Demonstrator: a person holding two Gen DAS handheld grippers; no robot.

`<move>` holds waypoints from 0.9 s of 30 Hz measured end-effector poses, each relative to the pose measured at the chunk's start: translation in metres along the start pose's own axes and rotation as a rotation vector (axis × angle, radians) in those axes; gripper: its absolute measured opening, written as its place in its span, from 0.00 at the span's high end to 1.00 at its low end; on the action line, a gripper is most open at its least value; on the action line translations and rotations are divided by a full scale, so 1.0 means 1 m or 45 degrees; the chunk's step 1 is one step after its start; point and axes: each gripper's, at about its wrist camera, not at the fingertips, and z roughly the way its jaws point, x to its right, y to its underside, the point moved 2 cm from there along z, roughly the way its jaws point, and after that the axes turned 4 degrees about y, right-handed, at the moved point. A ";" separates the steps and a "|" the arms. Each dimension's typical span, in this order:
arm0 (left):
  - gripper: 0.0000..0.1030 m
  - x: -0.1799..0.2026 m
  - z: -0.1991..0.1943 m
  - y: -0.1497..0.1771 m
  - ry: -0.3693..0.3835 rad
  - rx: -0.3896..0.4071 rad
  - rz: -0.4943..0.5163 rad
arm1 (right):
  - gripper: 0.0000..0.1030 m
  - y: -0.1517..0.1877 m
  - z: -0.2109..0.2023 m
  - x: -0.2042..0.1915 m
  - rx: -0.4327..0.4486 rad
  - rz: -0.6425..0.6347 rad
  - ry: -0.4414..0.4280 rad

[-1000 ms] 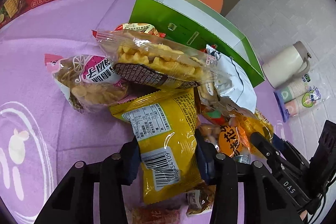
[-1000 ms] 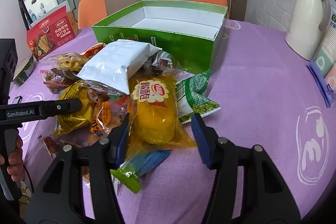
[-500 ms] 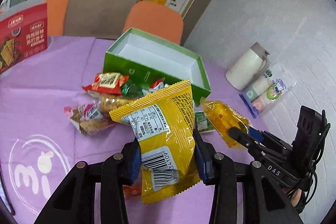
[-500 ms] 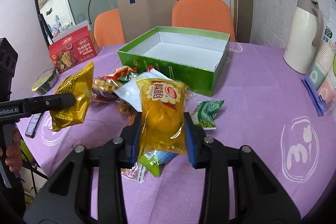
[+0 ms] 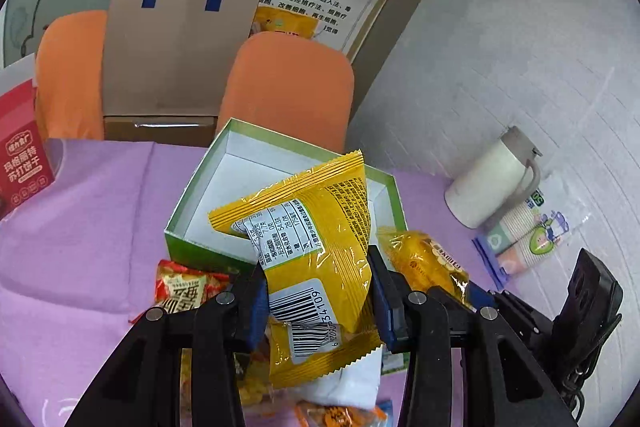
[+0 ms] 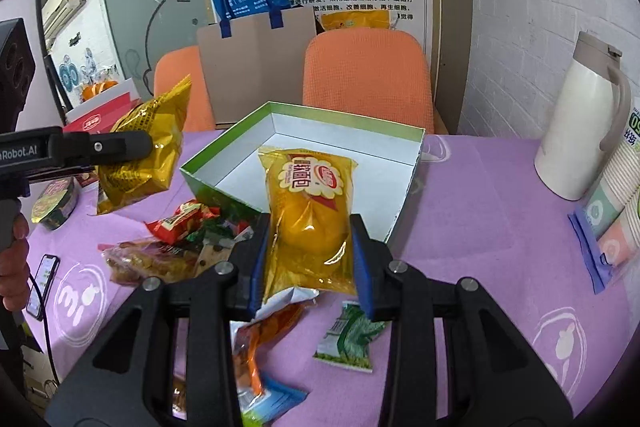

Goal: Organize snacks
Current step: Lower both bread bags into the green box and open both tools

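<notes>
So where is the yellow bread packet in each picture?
Left wrist view: yellow bread packet at right of centre, beside the left gripper.
Right wrist view: centre, clamped in the right gripper.
Shared landmark: green box behind it.

From the left gripper (image 5: 316, 303) we see only the yellow packet's (image 5: 316, 247) printed back, which hides much of the green box (image 5: 192, 195) floor ahead. Below our right gripper (image 6: 308, 259), black fingers (image 6: 248, 267) cover half the snack pile (image 6: 168, 251); its labels are unreadable.
</notes>
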 end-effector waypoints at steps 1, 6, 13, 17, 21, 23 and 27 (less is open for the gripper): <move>0.58 -0.003 0.010 -0.003 -0.008 -0.009 -0.006 | 0.62 -0.002 0.011 0.004 -0.015 0.018 -0.001; 0.58 -0.015 0.057 -0.015 -0.036 -0.072 -0.036 | 0.62 -0.007 0.054 0.017 -0.084 0.086 -0.026; 0.11 -0.035 0.087 -0.020 -0.105 -0.091 -0.144 | 0.56 -0.008 0.086 0.019 -0.114 0.075 -0.019; 0.09 -0.044 0.087 -0.018 -0.125 -0.082 -0.181 | 0.35 -0.003 0.094 0.019 -0.130 0.031 0.020; 0.09 -0.046 0.081 -0.012 -0.145 -0.080 -0.184 | 0.35 0.005 0.097 0.016 -0.144 -0.027 0.044; 0.09 -0.044 0.074 -0.010 -0.152 -0.067 -0.169 | 0.35 0.007 0.094 0.013 -0.143 -0.071 0.087; 0.09 -0.035 0.053 -0.007 -0.165 -0.033 -0.119 | 0.35 0.009 0.085 0.016 -0.187 -0.081 0.122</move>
